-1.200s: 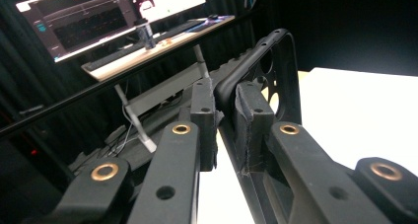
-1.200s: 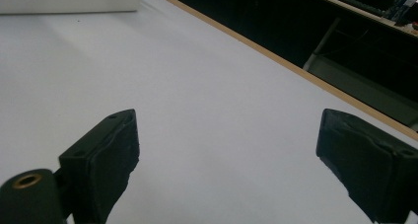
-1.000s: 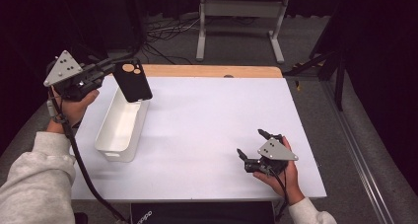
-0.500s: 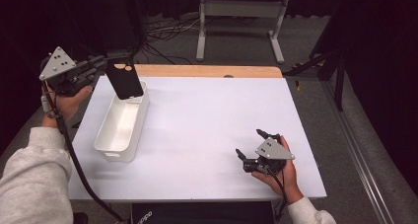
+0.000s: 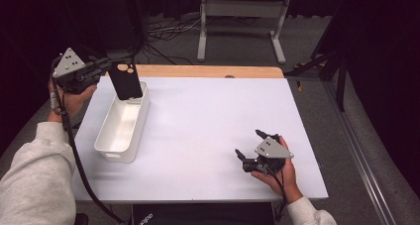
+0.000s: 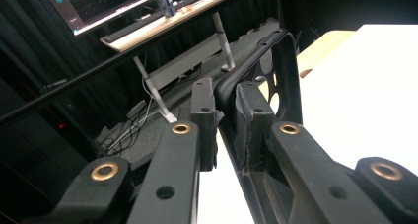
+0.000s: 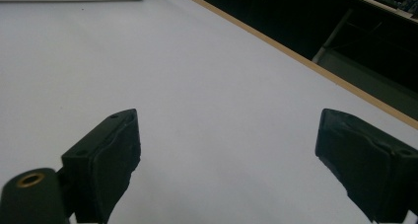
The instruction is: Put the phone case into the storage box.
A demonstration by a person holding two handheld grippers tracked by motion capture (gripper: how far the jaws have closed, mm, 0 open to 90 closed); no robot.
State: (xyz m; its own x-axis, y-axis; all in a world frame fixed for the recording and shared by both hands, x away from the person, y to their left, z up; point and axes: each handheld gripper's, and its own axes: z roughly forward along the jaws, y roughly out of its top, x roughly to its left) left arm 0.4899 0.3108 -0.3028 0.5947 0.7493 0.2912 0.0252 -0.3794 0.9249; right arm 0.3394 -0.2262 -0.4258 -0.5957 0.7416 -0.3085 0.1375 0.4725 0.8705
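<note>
**Phone case held over the bin, second claw parked**

The counter [image 5: 208,121] fills the middle of the high view, its white sheet bare across the centre, which leaves open room for both hands to work. A strip of bare wood runs along its far edge.

At left of centre lies the white bin [image 5: 113,143], a long open tub set lengthwise toward the far edge; lying that way, its mouth faces up to take whatever is lowered in.

Above the bin's far end, at upper left, hangs the black phone case [image 5: 126,81]. It is held nearly upright, camera cut-out uppermost, and appears clear of the bin's rim; a narrow end pointing down would probably suit entry into the tub.

The left claw [image 5: 101,66] comes in from the left and pinches the case by one side edge. In the left gripper view its pads [image 6: 249,115] are clamped on the rim of the case [image 6: 283,71], a hold that leaves the lower end free.

The right claw [image 5: 247,148] rests at lower right of the high view, jaws spread wide and holding nothing, well apart from the bin, likely kept out of the way.
</note>
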